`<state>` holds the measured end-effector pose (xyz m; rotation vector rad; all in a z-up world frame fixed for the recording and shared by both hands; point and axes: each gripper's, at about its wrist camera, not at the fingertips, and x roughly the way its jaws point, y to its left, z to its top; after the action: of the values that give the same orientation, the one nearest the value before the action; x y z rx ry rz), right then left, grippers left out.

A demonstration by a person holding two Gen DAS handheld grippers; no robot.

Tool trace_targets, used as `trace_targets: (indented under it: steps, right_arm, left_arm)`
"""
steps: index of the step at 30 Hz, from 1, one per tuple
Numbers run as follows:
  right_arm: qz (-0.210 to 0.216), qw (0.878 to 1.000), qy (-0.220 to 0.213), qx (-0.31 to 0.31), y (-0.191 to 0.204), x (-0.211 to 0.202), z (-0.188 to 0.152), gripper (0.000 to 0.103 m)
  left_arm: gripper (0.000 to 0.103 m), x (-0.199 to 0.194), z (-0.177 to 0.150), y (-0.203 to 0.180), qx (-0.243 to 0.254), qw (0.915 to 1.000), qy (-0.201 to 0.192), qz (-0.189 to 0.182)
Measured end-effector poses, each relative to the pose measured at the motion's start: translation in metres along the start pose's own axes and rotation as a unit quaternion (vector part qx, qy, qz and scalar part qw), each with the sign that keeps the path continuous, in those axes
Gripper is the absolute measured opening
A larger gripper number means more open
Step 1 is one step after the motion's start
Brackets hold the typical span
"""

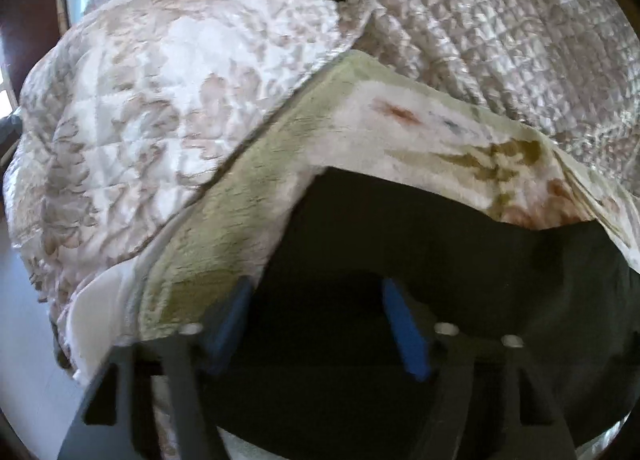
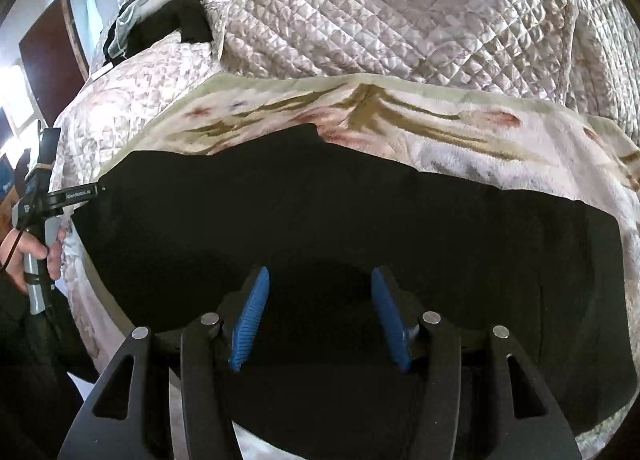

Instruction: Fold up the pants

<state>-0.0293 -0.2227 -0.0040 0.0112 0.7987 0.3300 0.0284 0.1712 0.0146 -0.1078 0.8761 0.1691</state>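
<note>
A: Bed surface first: black pants [image 2: 320,228] lie flat on a floral blanket [image 2: 460,128], nearest the cameras. Long axis runs left to right across the right wrist view; one end reaches the left gripper [image 2: 96,190] at the left edge, the other spreads wide at the right.

B: Right gripper [image 2: 320,314]?

A: Angled down over the near edge of the pants, blue pads [image 2: 250,320] standing apart, dark cloth below them. Cannot tell whether they touch it; nothing pinched.

B: And the left one, own view?

A: Left gripper [image 1: 316,320] tilted down too, jaws parted about the same, over the dark fabric [image 1: 400,240] at its end. Picture blurred. Nothing pressed between the pads.

B: Hand pose?

A: A hand [image 2: 24,256] wraps the grey handle at the far left of the right wrist view, fingers curled round it.

B: Beyond the pants?

A: Blanket's green border, then a patterned quilt [image 1: 140,100], and furthest a bunched quilted bedspread [image 2: 380,8] with dark clothing heaped beside it
</note>
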Motion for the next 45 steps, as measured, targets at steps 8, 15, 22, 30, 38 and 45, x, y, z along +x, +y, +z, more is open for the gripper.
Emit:
trace_targets:
  steps: [8,15,22,30,38,45]
  right_arm:
    - [0.003,1.000,-0.006,0.013,-0.002,-0.002,0.000,0.054]
    - [0.006,0.999,-0.019,0.033,-0.008,-0.009,0.002,0.054]
    - [0.012,0.997,-0.029,0.066,-0.020,-0.017,0.003,0.054]
    - [0.004,0.994,-0.043,0.098,-0.040,-0.031,0.002,0.054]
    - [0.005,0.990,-0.040,0.138,-0.059,-0.034,-0.003,0.054]
    - [0.001,0.991,-0.036,0.132,-0.056,-0.032,-0.002,0.054]
  left_arm:
    - [0.015,-0.005,0.005,-0.007,-0.023,0.9962,0.000,-0.084]
    - [0.014,-0.025,0.014,-0.021,-0.076,0.9722,-0.008,-0.221]
    - [0.014,-0.044,0.017,-0.097,-0.054,0.9479,0.011,-0.314]
    - [0.014,-0.046,0.007,-0.198,-0.004,0.9280,0.053,-0.369]
    - [0.015,-0.027,-0.029,-0.254,0.043,0.9209,0.120,-0.368]
    - [0.035,-0.055,-0.022,-0.245,0.042,0.9017,0.102,-0.418]
